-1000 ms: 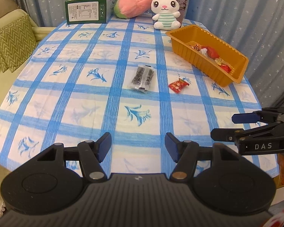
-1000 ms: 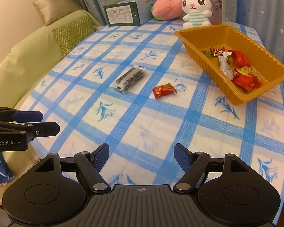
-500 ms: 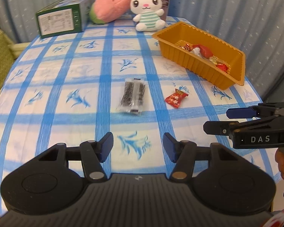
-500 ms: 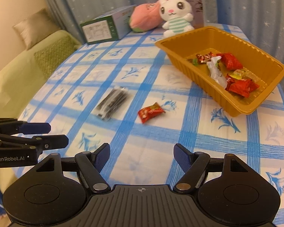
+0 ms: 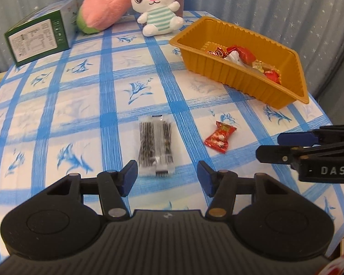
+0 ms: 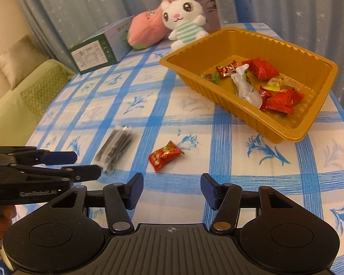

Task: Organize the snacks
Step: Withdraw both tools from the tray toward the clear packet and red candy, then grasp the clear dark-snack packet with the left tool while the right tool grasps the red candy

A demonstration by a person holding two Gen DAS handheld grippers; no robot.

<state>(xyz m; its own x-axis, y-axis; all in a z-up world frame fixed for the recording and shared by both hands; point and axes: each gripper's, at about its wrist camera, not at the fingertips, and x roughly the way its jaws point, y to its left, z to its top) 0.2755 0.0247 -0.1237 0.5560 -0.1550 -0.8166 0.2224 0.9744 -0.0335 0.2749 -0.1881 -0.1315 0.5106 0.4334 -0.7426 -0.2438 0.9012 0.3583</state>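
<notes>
both the left gripper [image 5: 167,178] and right gripper [image 6: 170,191] have fingers spread, pinching nothing; the right's jaws just narrowed. the clear packet [image 5: 155,147] and red candy [image 6: 165,155] look light, crinkly, slippery; pinch each across its middle.

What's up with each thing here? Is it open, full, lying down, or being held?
Left gripper: open, holds nothing, jaws just narrowed.
Right gripper: open, holds nothing, jaws just narrowed.
Tray: partly filled with snacks.
Clear packet: flat on table.
Red candy: lying loose on table.
Bunny: sitting upright.
Green box: closed.
</notes>
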